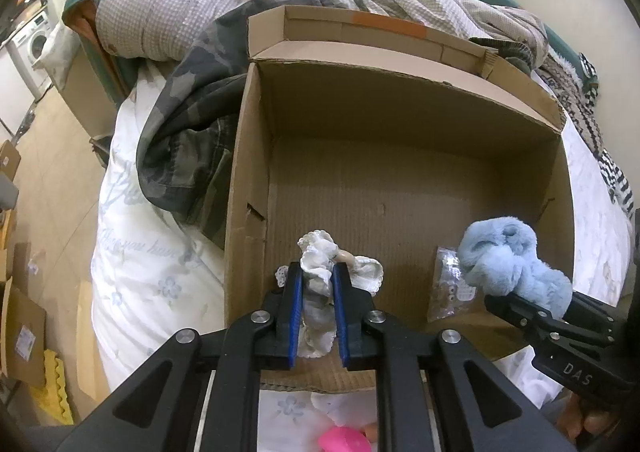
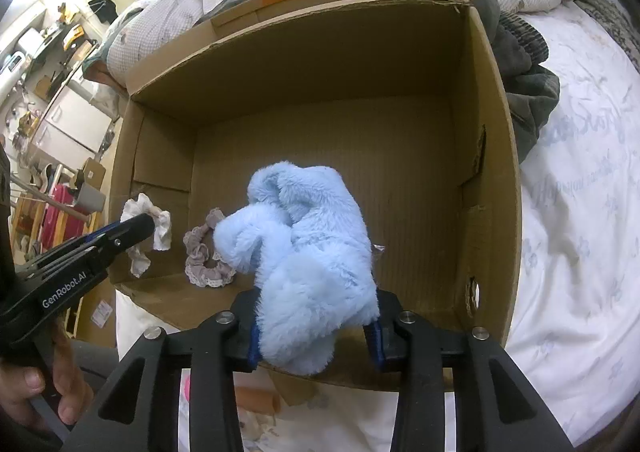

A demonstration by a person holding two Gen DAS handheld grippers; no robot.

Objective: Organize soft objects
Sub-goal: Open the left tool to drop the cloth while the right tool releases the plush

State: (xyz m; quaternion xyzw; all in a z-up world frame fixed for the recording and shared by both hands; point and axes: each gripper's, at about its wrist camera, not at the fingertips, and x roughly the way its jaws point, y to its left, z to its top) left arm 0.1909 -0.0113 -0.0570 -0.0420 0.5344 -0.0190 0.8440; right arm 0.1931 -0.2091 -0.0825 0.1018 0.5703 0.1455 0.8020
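Left wrist view shows the left gripper [image 1: 316, 276] clamped on a white frilly cloth [image 1: 320, 264] over the near edge of the box [image 1: 248, 172], which sits on a bed [image 1: 160, 272]. Right wrist view shows the right gripper [image 2: 316, 326] holding a blue plush [image 2: 308, 252] between its pads, above the box floor. A pinkish scrunchie [image 2: 204, 264] lies inside, just beside the plush.

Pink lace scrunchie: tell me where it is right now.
In the right wrist view the pink lace scrunchie lies on the cardboard box floor near its front wall, partly hidden behind the fluffy blue toy.
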